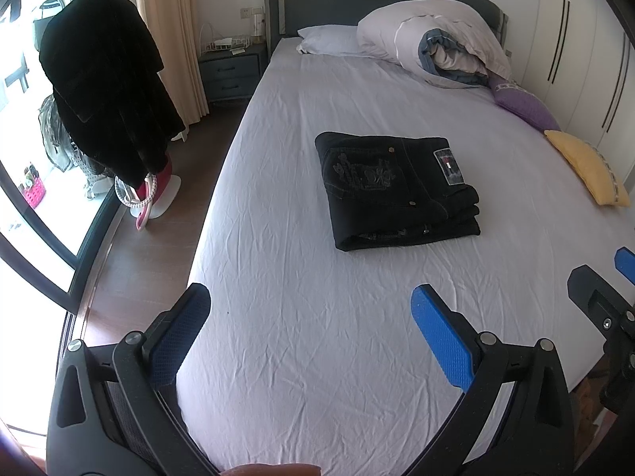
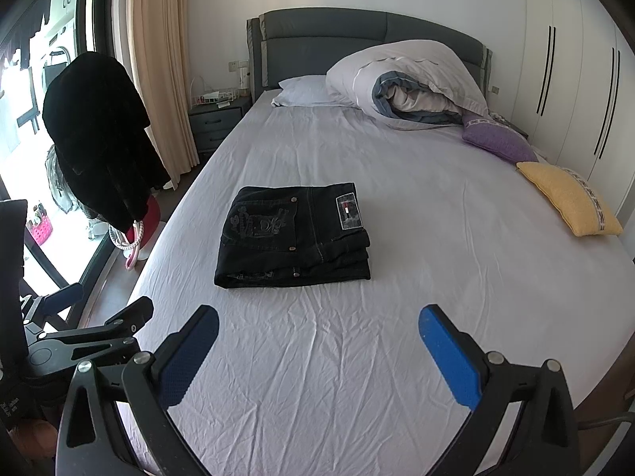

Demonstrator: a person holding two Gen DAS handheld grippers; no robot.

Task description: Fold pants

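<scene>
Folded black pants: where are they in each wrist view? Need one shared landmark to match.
Left wrist: folded black pants lie right of centre on the bed sheet.
Right wrist: pants sit left of centre.
Shared landmark: yellow pillow at the bed's right edge in both.

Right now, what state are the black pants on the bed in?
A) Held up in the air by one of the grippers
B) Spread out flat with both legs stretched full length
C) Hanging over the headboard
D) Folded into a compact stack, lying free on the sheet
D: the black pants lie as a layered, folded stack on the white sheet, while the left gripper and right gripper are both open and hold nothing.
</scene>
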